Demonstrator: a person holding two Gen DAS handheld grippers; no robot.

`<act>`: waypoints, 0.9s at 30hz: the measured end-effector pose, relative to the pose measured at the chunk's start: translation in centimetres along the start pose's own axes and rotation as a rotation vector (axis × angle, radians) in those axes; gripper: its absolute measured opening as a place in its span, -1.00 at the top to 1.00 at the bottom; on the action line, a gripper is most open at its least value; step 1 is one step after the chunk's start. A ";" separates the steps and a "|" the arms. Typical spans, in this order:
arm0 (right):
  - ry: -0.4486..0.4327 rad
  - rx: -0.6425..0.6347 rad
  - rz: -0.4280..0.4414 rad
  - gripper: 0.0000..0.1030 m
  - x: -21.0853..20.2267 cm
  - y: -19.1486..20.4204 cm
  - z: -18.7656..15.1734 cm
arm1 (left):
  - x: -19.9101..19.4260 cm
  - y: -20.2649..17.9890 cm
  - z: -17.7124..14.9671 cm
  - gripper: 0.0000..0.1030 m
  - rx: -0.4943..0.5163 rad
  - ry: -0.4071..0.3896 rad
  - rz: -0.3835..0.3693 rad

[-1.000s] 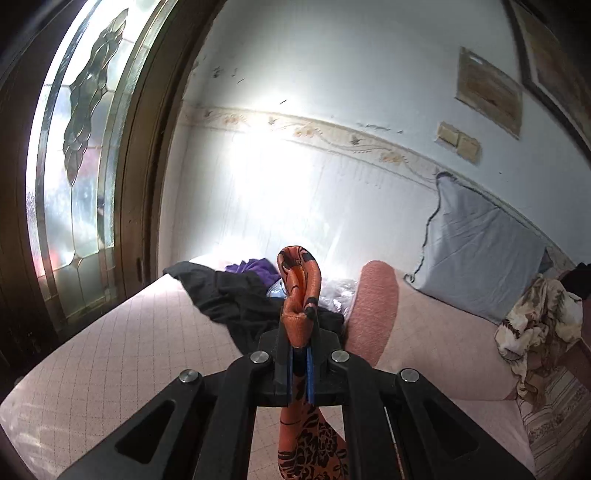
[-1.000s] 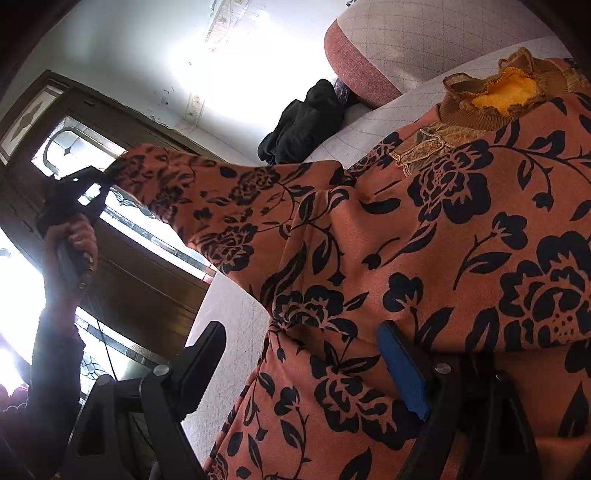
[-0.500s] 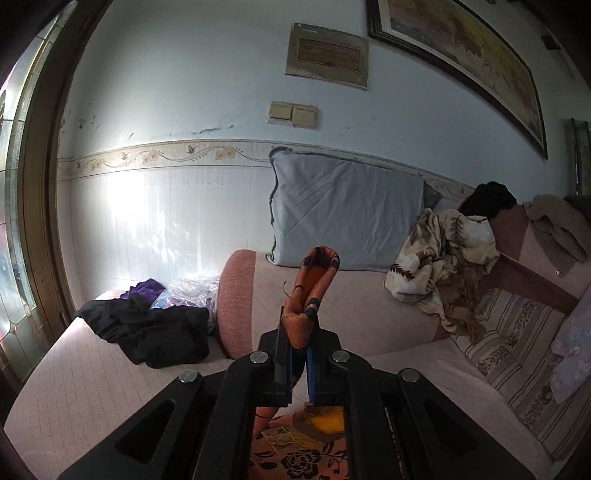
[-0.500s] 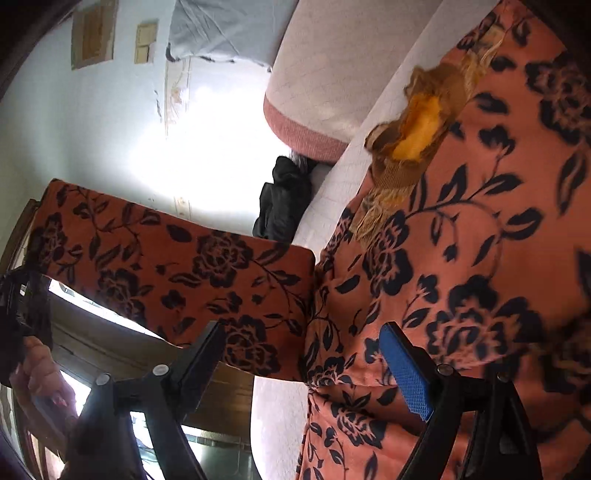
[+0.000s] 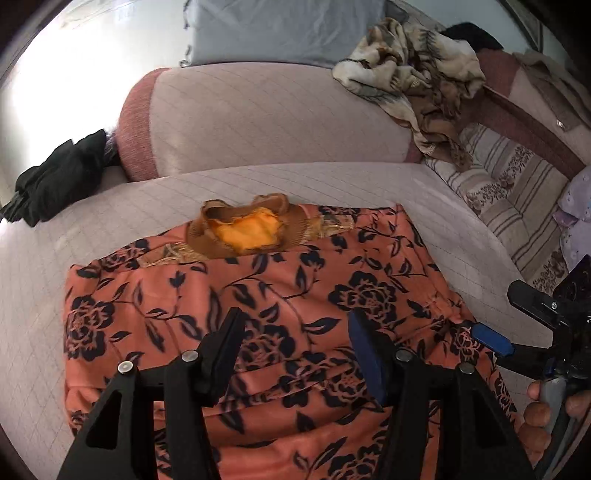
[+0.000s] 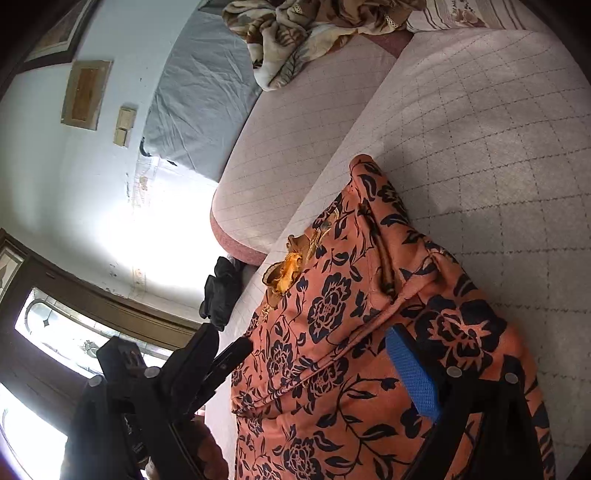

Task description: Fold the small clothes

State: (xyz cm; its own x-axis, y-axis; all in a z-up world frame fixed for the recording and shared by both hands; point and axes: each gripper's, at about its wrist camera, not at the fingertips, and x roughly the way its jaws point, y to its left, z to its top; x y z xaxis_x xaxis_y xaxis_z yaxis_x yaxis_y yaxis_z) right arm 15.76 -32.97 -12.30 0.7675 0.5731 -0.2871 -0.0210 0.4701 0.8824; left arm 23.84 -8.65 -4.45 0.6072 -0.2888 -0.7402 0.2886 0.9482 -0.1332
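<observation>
An orange garment with black flowers [image 5: 280, 291] lies on the pink quilted bed, its brown collar with yellow lining [image 5: 247, 229] toward the bolster. Both sleeves are folded over its body. My left gripper [image 5: 295, 339] hovers open and empty just above the middle of the garment. My right gripper [image 6: 303, 354] is open and empty over the garment's right edge [image 6: 369, 325]; it also shows in the left wrist view [image 5: 513, 321], held by a hand.
A pink bolster [image 5: 266, 118] lies behind the garment, with a grey pillow [image 5: 288, 29] and a crumpled floral blanket [image 5: 413, 74] beyond. A black cloth heap [image 5: 55, 177] sits at the far left. Striped bedding [image 5: 517, 184] lies at the right.
My left gripper carried the sleeve over the garment, laid it down and opened. My right gripper stayed open beside the garment.
</observation>
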 end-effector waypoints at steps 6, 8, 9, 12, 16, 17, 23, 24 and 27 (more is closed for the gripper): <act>0.065 -0.040 0.062 -0.82 4.2 3.4 1.1 | -3.7 11.1 -2.6 -0.52 -0.162 -0.062 0.206; 0.085 -0.053 0.140 -0.82 5.1 4.9 1.4 | -2.1 14.1 -3.6 -0.52 -0.231 -0.001 0.211; 0.113 -0.053 0.171 -0.83 6.1 5.1 1.9 | -0.7 15.3 -4.2 -0.52 -0.249 0.061 0.226; 0.173 -0.062 -0.117 -0.83 10.3 2.0 2.7 | 1.6 17.6 -5.9 -0.57 -0.317 0.153 0.283; 0.163 -0.034 -0.168 -0.71 9.5 1.2 2.9 | -1.8 18.0 -4.3 -0.56 -0.352 0.014 0.245; 0.162 -0.071 -0.142 -0.72 9.4 2.3 3.0 | -2.3 18.0 -3.5 -0.56 -0.336 -0.012 0.236; 0.194 -0.169 -0.233 -0.74 12.7 1.6 4.5 | 2.7 21.1 -4.0 -0.60 -0.304 0.138 0.404; 0.201 -0.107 -0.255 -0.69 13.2 -0.1 4.7 | 1.8 21.4 -4.0 -0.59 -0.329 0.119 0.400; 0.176 -0.165 -0.210 -0.72 11.6 2.1 4.3 | -0.9 21.8 -3.7 -0.59 -0.384 0.022 0.377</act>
State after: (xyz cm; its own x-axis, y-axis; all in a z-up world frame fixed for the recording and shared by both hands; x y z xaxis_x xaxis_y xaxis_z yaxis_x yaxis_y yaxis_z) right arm 27.35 -28.22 -12.12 0.6439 0.5523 -0.5294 0.0118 0.6847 0.7287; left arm 26.87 12.77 -9.10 0.5994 0.0804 -0.7964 -0.2411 0.9669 -0.0838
